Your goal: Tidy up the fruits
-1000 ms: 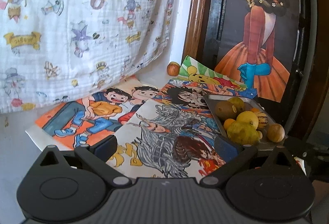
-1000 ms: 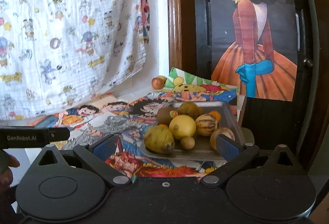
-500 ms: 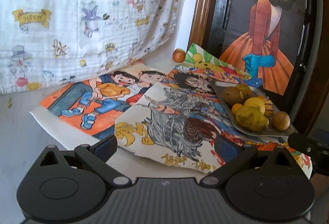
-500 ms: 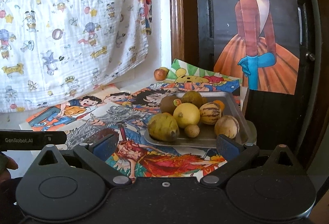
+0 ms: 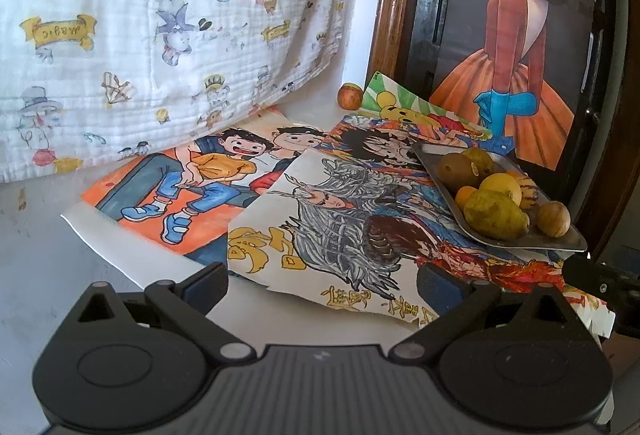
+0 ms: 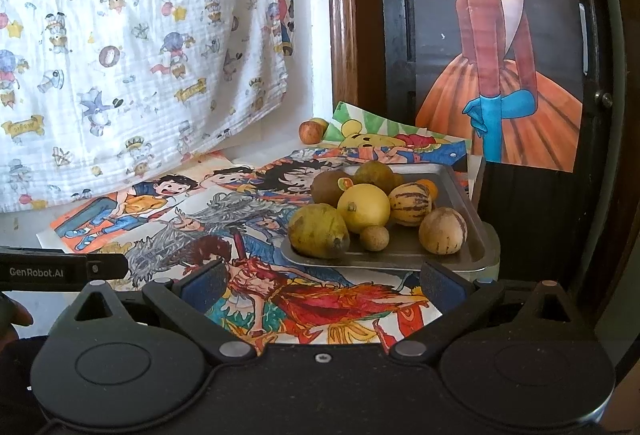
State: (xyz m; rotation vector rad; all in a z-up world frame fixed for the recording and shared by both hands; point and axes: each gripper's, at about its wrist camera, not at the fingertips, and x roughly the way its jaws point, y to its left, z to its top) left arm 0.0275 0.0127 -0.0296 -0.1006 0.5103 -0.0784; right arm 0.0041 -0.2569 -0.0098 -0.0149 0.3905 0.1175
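A metal tray holds several fruits: a green pear, a yellow lemon, a striped melon, a kiwi and a brown round fruit. A small apple lies apart by the wall. My right gripper is open just in front of the tray, holding nothing. My left gripper is open over the drawings, left of the tray.
Colourful drawings cover the white tabletop. A patterned white cloth hangs at the back left. A wooden frame and a dark door with a painted poster stand behind the tray. The left gripper's side shows in the right wrist view.
Both grippers have drawn back from the tray and fruits, which now appear farther away. Both stay open and empty. The fruits have not moved.
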